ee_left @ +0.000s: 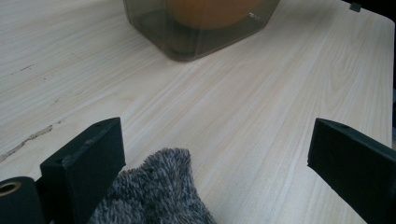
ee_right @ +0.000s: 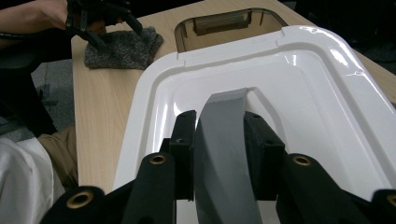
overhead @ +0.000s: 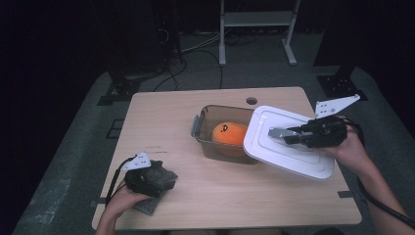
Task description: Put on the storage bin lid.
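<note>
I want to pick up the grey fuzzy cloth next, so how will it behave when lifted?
The grey cloth looks soft and fuzzy, so it will probably droop and fold rather than hold shape. It seems light for its size. Its nap likely grips well between the left gripper jaws, which stand open.

Counts: 1 clear container [overhead: 225, 139] as the reference; 1 orange plush [overhead: 228, 133] inside it, 1 white lid [overhead: 288, 142] beside it, 1 grey cloth [overhead: 157, 188] well apart.

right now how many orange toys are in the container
1. A single orange toy lies inside the clear container at the table's middle; the tilted white lid covers the right side, so another could be hidden.
</note>
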A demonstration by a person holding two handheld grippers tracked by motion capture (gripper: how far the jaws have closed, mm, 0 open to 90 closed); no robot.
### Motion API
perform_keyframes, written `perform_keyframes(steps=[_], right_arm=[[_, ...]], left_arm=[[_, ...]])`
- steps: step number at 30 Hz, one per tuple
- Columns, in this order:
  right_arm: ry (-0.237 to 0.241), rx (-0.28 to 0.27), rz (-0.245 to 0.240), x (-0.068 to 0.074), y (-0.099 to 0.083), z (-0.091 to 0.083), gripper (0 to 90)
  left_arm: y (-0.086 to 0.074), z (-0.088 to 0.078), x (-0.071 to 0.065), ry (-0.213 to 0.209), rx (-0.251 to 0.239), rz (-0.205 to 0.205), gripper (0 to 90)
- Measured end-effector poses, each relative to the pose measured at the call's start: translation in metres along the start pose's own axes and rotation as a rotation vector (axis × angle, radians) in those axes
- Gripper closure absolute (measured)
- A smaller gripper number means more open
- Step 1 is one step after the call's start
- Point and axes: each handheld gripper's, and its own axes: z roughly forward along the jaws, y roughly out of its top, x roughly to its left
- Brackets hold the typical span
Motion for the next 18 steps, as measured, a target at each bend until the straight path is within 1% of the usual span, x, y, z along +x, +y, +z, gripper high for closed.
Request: perform_keyframes(steps=[12,18], right_arm=[[0.04,0.01,-0.029,-0.007,0.025,0.022,66.6],[0.054,0.009,-0.032,-0.011,0.036,0.034,66.6]], left_arm=[[0.0,-0.001,0.0,-0.003,-0.007,-0.006,2.7],[0.0,-0.002,0.001,-0.001,-0.01,-0.008,2.7]])
